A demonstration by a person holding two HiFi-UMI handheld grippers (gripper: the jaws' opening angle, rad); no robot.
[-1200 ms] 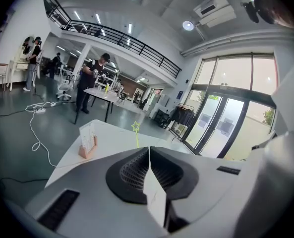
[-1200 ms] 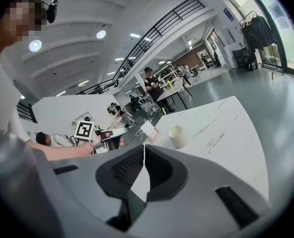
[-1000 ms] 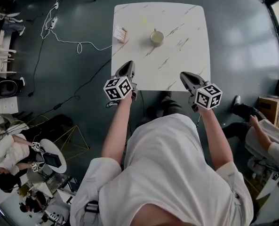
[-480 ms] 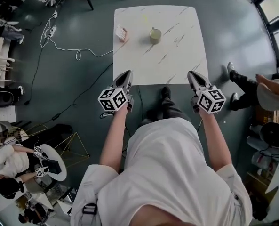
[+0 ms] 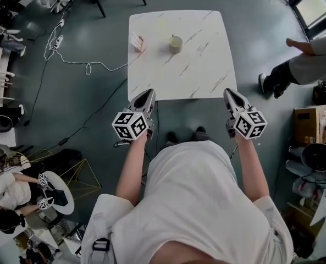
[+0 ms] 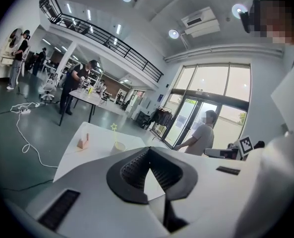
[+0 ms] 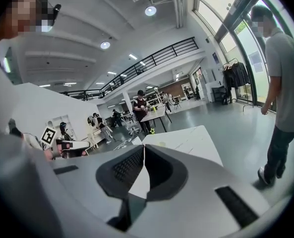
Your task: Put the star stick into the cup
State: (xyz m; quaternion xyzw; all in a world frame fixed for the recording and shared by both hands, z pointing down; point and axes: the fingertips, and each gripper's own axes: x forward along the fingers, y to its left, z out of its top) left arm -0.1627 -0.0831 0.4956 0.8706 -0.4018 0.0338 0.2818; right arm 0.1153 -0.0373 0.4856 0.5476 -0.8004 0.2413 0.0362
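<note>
A pale cup point(image 5: 175, 44) stands far back on the white marble table point(image 5: 195, 76). In the left gripper view a yellow star point(image 6: 114, 127) shows just above the cup point(image 6: 119, 146), its thin stick seeming to run down into it. The right gripper view shows the star point(image 7: 152, 131) and cup point(image 7: 161, 143) small and far off. My left gripper point(image 5: 146, 95) point(image 6: 147, 151) hovers at the table's near left edge. My right gripper point(image 5: 229, 93) point(image 7: 144, 148) hovers at the near right corner. Both are shut and hold nothing.
A small pink block point(image 5: 137, 43) lies on the table left of the cup. White cables point(image 5: 69, 59) trail over the floor on the left. A person point(image 5: 303, 65) walks past at the right, above a cardboard box point(image 5: 311, 122). Seated people are at the lower left.
The table now sits farther from me and both grippers have drawn back to its near edge, slightly wider apart. The passer-by at the right has moved up the frame.
</note>
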